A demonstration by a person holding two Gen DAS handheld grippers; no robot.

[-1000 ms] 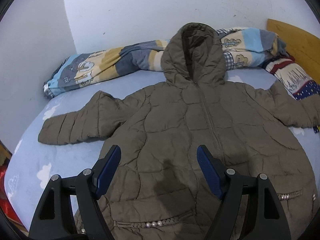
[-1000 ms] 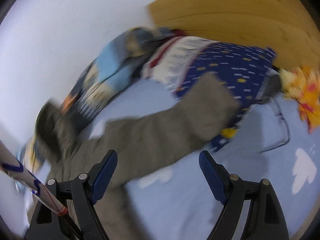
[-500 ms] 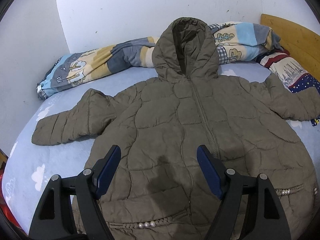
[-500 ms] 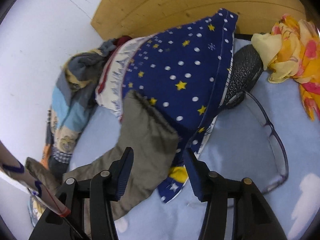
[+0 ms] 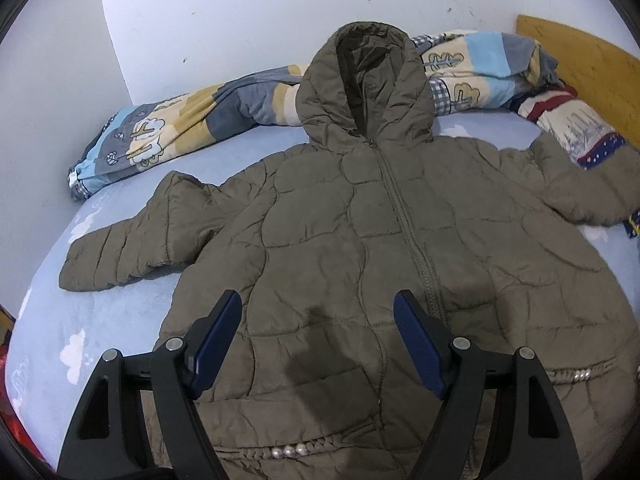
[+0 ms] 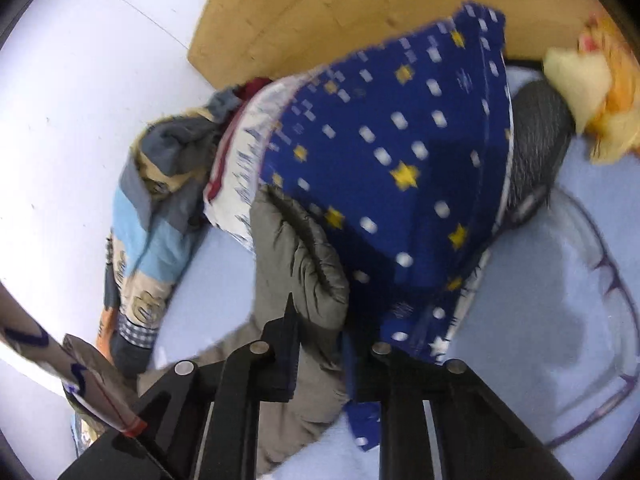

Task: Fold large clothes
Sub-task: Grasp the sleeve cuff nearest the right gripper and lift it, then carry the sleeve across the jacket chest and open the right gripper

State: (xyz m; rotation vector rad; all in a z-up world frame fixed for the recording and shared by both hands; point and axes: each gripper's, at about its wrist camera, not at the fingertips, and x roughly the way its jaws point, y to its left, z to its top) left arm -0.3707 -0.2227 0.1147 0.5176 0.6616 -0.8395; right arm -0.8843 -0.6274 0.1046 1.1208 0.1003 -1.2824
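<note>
An olive-brown quilted hooded jacket [image 5: 360,240] lies spread front-up on a light blue bed, zipped, hood toward the wall, both sleeves out to the sides. My left gripper [image 5: 318,332] is open and empty, hovering over the jacket's lower front. In the right wrist view, my right gripper [image 6: 320,336] is shut on the end of the jacket's right sleeve [image 6: 300,264], which lies against a blue star-patterned pillow [image 6: 392,160].
A rolled patchwork blanket [image 5: 192,120] lies along the wall behind the hood. A wooden headboard [image 6: 328,12] stands at the right. A dark grey object [image 6: 536,148], a yellow-orange cloth [image 6: 592,104] and eyeglasses [image 6: 608,288] lie on the bed sheet [image 6: 540,320] beyond the pillow.
My right gripper moved in onto the sleeve end and closed on it. My left gripper stayed open and drifted slightly over the jacket.
</note>
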